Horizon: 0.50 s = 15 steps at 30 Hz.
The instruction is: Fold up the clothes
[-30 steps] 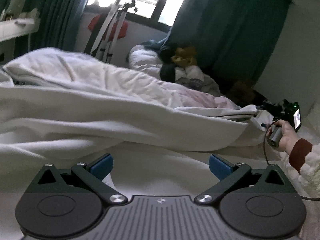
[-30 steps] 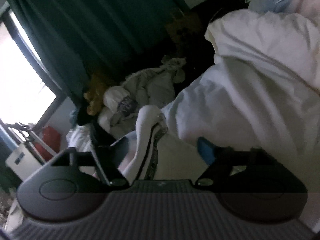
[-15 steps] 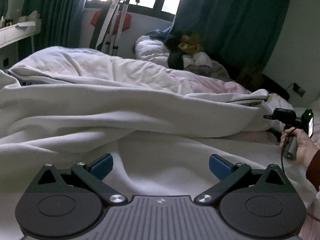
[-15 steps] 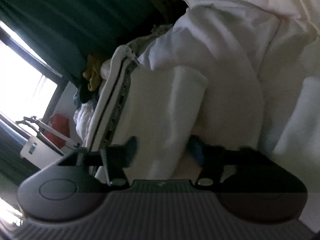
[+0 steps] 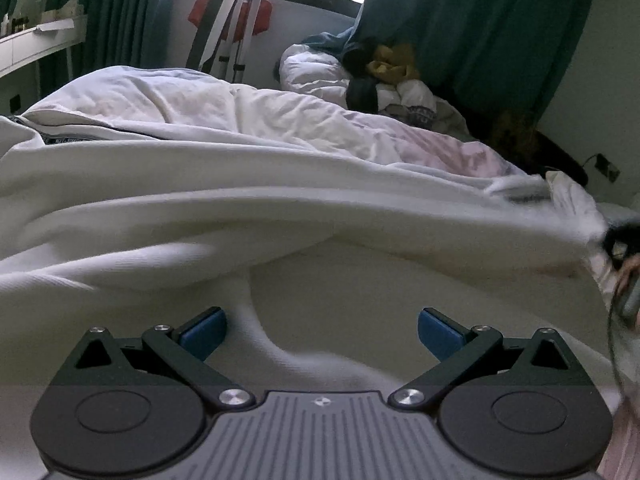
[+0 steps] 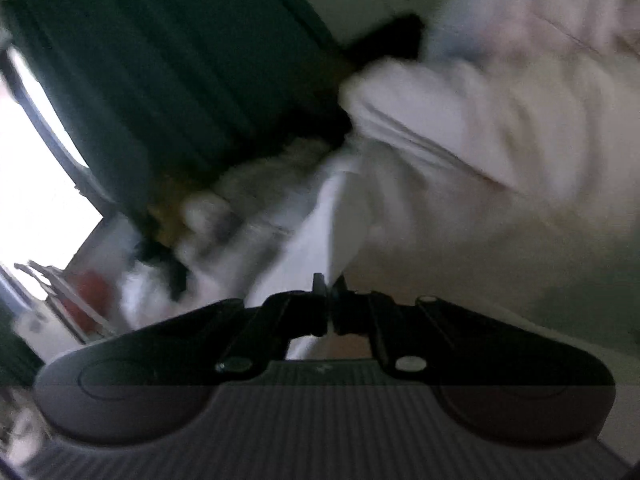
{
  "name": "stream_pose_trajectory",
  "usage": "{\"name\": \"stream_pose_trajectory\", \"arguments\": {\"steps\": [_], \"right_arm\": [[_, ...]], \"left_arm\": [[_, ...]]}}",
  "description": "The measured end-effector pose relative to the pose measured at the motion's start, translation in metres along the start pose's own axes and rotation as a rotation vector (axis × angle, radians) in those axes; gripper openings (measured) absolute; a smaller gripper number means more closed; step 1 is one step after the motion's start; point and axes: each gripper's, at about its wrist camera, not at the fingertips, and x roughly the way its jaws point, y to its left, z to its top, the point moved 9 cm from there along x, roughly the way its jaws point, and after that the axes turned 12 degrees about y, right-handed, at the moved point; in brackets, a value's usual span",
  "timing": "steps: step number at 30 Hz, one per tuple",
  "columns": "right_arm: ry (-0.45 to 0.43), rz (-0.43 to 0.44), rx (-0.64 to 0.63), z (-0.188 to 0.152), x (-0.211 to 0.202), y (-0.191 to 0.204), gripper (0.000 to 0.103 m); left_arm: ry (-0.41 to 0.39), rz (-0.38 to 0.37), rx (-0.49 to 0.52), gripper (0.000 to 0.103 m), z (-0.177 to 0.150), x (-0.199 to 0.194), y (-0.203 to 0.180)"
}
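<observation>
A white ribbed garment (image 5: 280,216) lies spread and rumpled across the bed, with a dark-trimmed edge at the far left. My left gripper (image 5: 322,330) is open just above it, blue pads (image 5: 202,332) wide apart, a cloth fold between them. In the blurred right wrist view my right gripper (image 6: 330,292) is shut on an edge of the same white garment (image 6: 340,232), which rises from its jaws. That gripper and the hand holding it show at the right edge of the left wrist view (image 5: 624,248).
A white duvet (image 5: 200,104) lies behind the garment. A heap of clothes (image 5: 384,76) sits at the far end, by dark green curtains (image 5: 460,32). A folded metal stand (image 5: 236,24) and a white shelf (image 5: 36,44) are near the window.
My right gripper has closed on the garment's edge and is pulling it; the cloth is drawn taut to the right. My left gripper stayed open and moved a little closer.
</observation>
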Motion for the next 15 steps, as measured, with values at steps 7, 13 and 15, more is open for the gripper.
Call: {"name": "stream_pose_trajectory", "arguments": {"steps": [7,13,15], "right_arm": [[0.080,-0.033,0.045,-0.040,0.015,-0.043,0.009],[0.098,-0.094,-0.053,-0.042,-0.020,-0.027,0.014],[0.106,-0.117,-0.096,-0.049,-0.039,-0.020,0.014]], "left_arm": [[0.022,0.017,-0.002,0.103,-0.002,-0.002,0.005],[-0.001,-0.003,0.015,0.103,0.000,-0.014,0.001],[-0.018,-0.009,0.014,0.103,-0.002,-0.019,0.002]]}}
